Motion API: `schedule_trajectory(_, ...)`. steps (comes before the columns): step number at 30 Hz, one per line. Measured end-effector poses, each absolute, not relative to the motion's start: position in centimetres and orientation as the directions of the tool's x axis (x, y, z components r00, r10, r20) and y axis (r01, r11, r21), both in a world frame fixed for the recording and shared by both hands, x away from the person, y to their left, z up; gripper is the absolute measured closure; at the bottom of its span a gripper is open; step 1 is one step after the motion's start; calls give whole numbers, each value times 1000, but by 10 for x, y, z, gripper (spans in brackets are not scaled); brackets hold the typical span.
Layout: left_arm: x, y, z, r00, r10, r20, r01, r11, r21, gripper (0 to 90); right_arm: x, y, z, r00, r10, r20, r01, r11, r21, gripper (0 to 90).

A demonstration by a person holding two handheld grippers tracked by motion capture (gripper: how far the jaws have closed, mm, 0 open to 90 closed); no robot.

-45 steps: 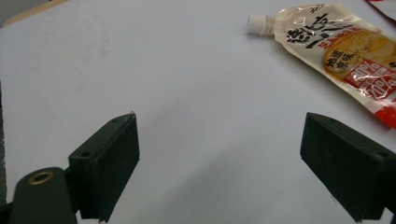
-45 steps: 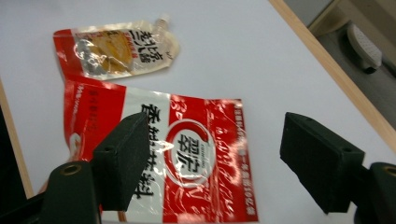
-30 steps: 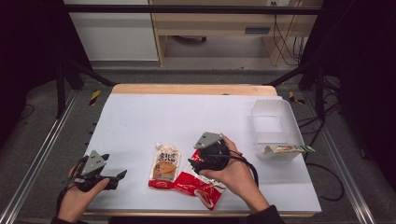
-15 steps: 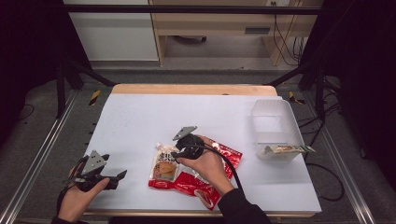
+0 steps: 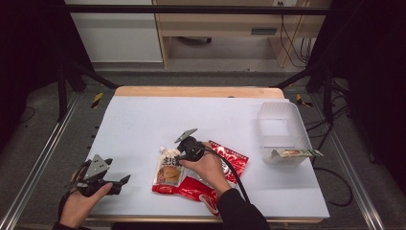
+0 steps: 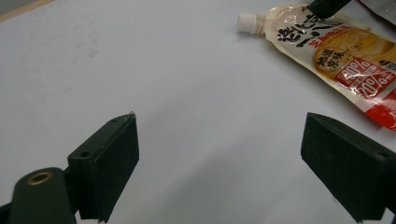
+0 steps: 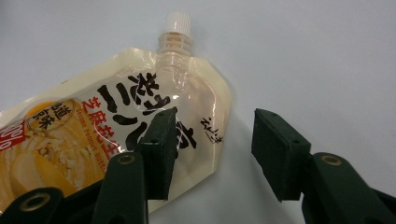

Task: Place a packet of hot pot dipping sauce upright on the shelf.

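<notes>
A cream spouted pouch [image 5: 167, 170] with a white cap lies flat near the table's front middle. My right gripper [image 5: 178, 154] hovers at its top, open. In the right gripper view the right gripper [image 7: 215, 140] straddles the upper corner of the pouch [image 7: 93, 140]: one jaw over the printed face, the other over bare table. My left gripper [image 5: 120, 184] rests at the front left, open. In the left gripper view the left gripper [image 6: 219, 154] has only white table between its jaws, and the pouch [image 6: 336, 60] lies farther off.
Two red packets lie by the pouch, one to its right [image 5: 232, 158] and one in front [image 5: 191, 188]. A clear plastic bin [image 5: 280, 127] stands at the right, with a long packet [image 5: 294, 153] lying across its near rim. The white table top [image 5: 143, 120] ends in a wooden far edge.
My right gripper has moved left from above the red packets to the top of the pouch. A red packet now shows to the right of the hand. The left gripper has stayed put.
</notes>
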State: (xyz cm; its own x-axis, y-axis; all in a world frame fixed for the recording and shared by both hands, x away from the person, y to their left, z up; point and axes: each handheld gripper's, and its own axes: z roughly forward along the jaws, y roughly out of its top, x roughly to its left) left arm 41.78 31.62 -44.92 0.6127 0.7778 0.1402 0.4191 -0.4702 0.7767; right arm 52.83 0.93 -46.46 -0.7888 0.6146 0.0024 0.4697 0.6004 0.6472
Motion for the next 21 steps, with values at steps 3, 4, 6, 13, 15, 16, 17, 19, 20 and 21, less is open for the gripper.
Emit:
schedule_trajectory(3, 418, 316, -449, 615, 776, 143, 418, -474, 775, 113, 529, 10, -467, -788, 615, 21, 485, 600, 636, 514)
schedule_trajectory(4, 418, 316, -449, 615, 775, 144, 417, -475, 775, 113, 530, 10, -467, -789, 614, 30, 488, 597, 637, 517)
schedule_trajectory(6, 418, 315, -449, 615, 775, 144, 417, -474, 775, 113, 530, 10, -468, -791, 611, 39, 491, 595, 635, 534)
schedule_trajectory(13, 418, 315, -449, 618, 773, 143, 417, -477, 774, 113, 527, 12, -467, -800, 597, 61, 497, 602, 625, 639)
schedule_trajectory(15, 418, 314, -449, 618, 773, 144, 417, -477, 774, 113, 526, 12, -467, -803, 594, 57, 492, 606, 625, 654)
schedule_trajectory(16, 418, 314, -449, 620, 770, 147, 417, -482, 770, 113, 525, 13, -467, -805, 591, 45, 485, 612, 625, 673)
schedule_trajectory(17, 418, 314, -449, 621, 770, 147, 417, -483, 770, 113, 523, 14, -466, -811, 584, 30, 471, 623, 625, 742)
schedule_trajectory(19, 418, 314, -449, 621, 770, 146, 418, -484, 769, 114, 522, 15, -465, -815, 578, 18, 460, 628, 628, 806)
schedule_trajectory(20, 418, 314, -449, 621, 770, 146, 418, -484, 769, 115, 522, 15, -465, -815, 578, 18, 460, 628, 628, 806)
schedule_trajectory(21, 419, 314, -449, 622, 770, 141, 420, -480, 770, 116, 520, 15, -463, -823, 567, 10, 446, 637, 629, 850)
